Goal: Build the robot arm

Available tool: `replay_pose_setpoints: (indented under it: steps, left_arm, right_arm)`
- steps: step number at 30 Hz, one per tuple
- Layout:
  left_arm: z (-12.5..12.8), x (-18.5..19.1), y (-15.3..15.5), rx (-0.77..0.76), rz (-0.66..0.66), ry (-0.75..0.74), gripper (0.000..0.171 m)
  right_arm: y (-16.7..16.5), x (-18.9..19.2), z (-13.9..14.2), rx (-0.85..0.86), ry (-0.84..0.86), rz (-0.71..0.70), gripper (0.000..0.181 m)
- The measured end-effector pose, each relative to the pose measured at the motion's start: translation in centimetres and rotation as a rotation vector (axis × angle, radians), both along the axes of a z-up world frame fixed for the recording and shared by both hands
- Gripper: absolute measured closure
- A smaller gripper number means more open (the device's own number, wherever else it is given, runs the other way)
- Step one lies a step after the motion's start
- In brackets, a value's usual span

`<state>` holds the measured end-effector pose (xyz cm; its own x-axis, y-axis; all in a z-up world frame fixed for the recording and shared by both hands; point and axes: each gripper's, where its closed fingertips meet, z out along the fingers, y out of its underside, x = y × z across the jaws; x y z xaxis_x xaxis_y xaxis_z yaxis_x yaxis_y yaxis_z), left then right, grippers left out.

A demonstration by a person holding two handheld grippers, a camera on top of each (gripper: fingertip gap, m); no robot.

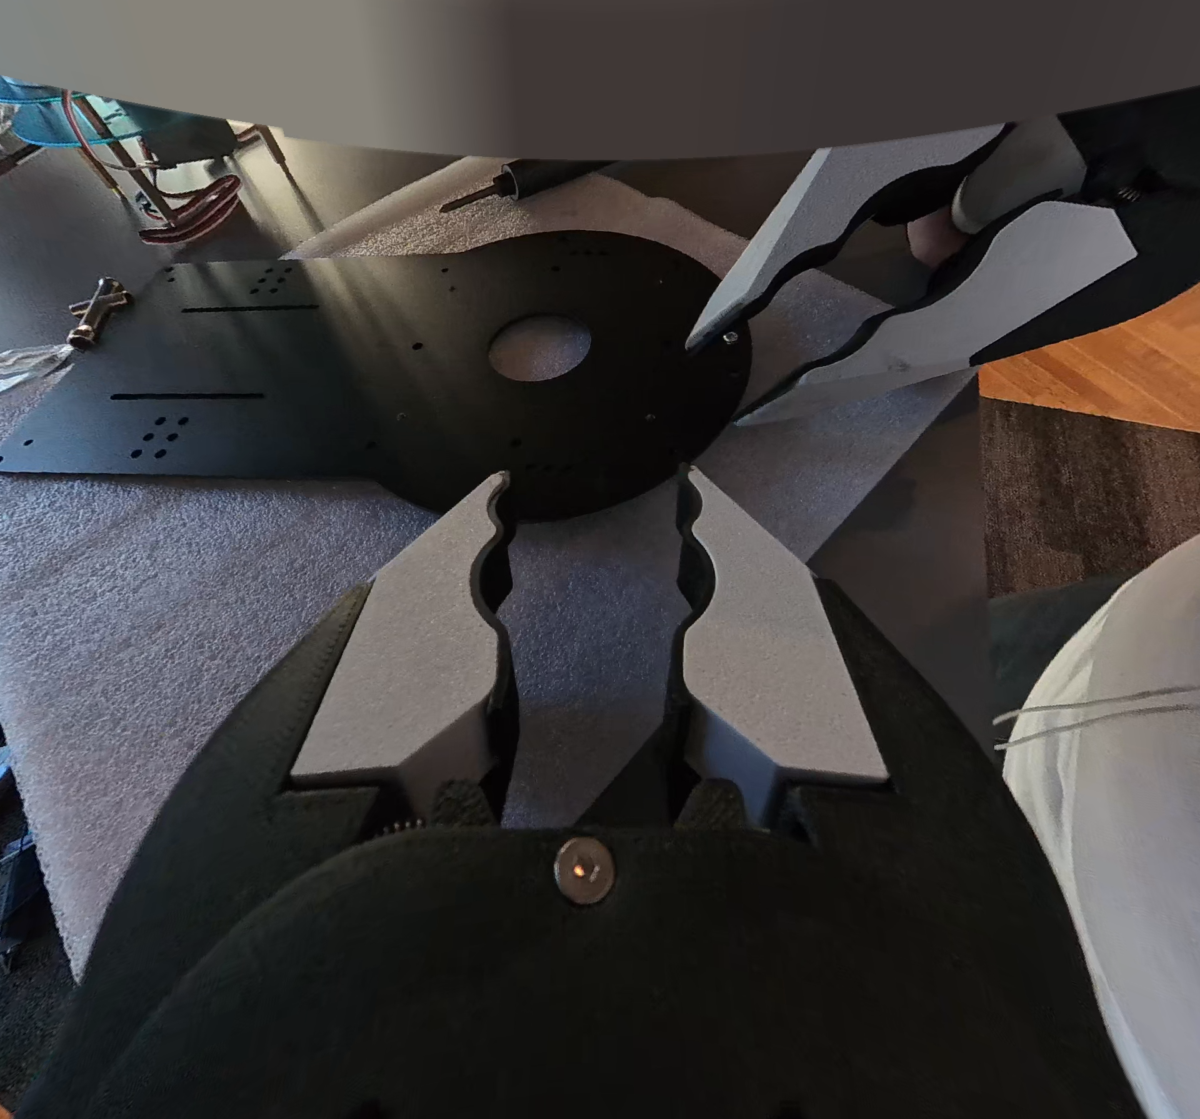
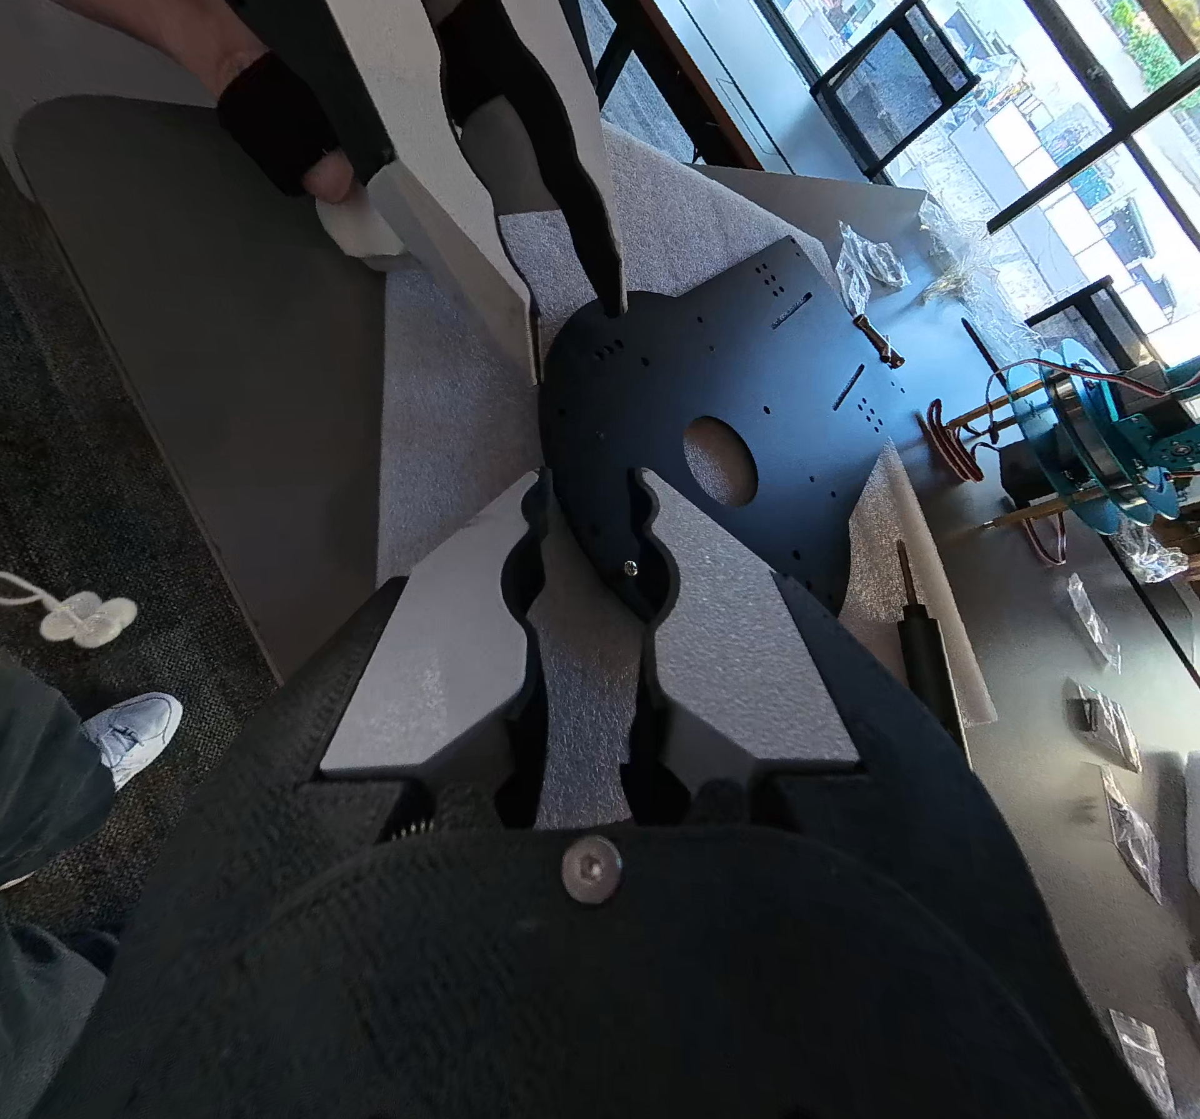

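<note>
A flat black metal plate [image 1: 363, 367] with a round end, a large hole and many small holes lies on a grey foam sheet [image 1: 195, 601]. My left gripper [image 1: 594, 477] is open and empty, its tips at the near rim of the round end. My right gripper [image 2: 587, 477] is open and straddles the plate [image 2: 649, 387] rim. A small silver screw [image 2: 630, 566] sits on the plate between its fingers. The screw [image 1: 730, 337] shows beside the right gripper [image 1: 714, 381] in the left wrist view. The left gripper [image 2: 575, 341] shows at the opposite rim in the right wrist view.
A black screwdriver [image 2: 922, 640] lies at the foam's edge. A cross-shaped metal wrench [image 1: 97, 309] lies by the plate's far end. A teal robot assembly with wires [image 2: 1091, 439] and several small plastic bags [image 2: 1104, 718] sit on the table. A person's shoe [image 2: 130, 737] is on the carpet. One gripper's finger ends stand about 5 centimeters off the other's. From the right gripper's tips to the black screwdriver [image 2: 922, 640] is close to 15 centimeters.
</note>
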<state>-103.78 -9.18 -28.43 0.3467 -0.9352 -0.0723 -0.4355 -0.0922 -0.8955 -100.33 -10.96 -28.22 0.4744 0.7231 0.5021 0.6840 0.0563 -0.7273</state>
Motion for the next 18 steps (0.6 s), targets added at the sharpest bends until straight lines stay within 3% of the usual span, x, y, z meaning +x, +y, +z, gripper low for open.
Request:
replay_pose_setpoints:
  steps: [18]
  left_arm:
    - [-0.11,0.09,0.04,-0.014,-0.007,0.004,0.127]
  right_arm:
    - [0.11,-0.02,-0.02,-0.006,0.005,-0.005,0.159]
